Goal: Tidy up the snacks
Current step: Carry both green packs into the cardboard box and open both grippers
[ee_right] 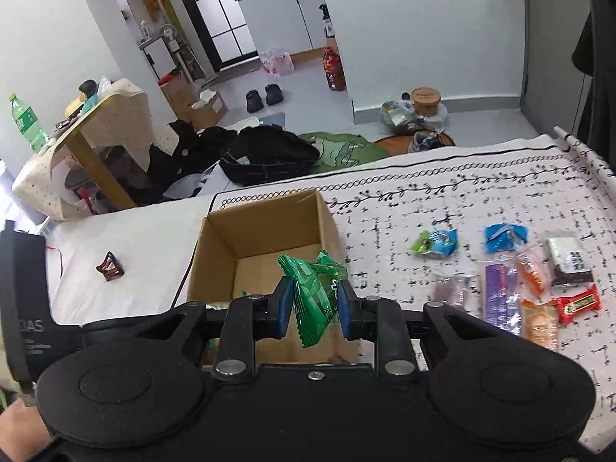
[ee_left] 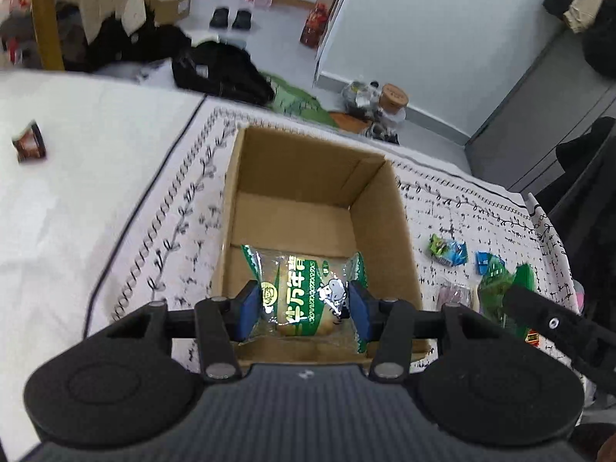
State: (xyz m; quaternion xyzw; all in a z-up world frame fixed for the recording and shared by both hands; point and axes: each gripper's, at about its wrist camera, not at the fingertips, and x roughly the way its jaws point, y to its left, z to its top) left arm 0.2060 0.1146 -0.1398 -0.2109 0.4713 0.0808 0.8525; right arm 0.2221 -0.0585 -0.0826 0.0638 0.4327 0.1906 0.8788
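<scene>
Over the box point(ee_left: 238, 177), the left gripper point(ee_left: 304, 310) clamped a bun pack point(ee_left: 298, 300) across its middle and the right gripper point(ee_right: 313, 304) pinched a green packet point(ee_right: 313, 294); both judged light, crinkly, slippery, best held mid-body.

Even, cool daylight fills the room as I work, with only soft shadows inside the cardboard box point(ee_left: 308, 208). Glare streaks the clear snack wrapper point(ee_left: 304, 296) in my left view. Both fisheye views bow straight lines near the edges, and motion blur smears the far left clutter.
</scene>
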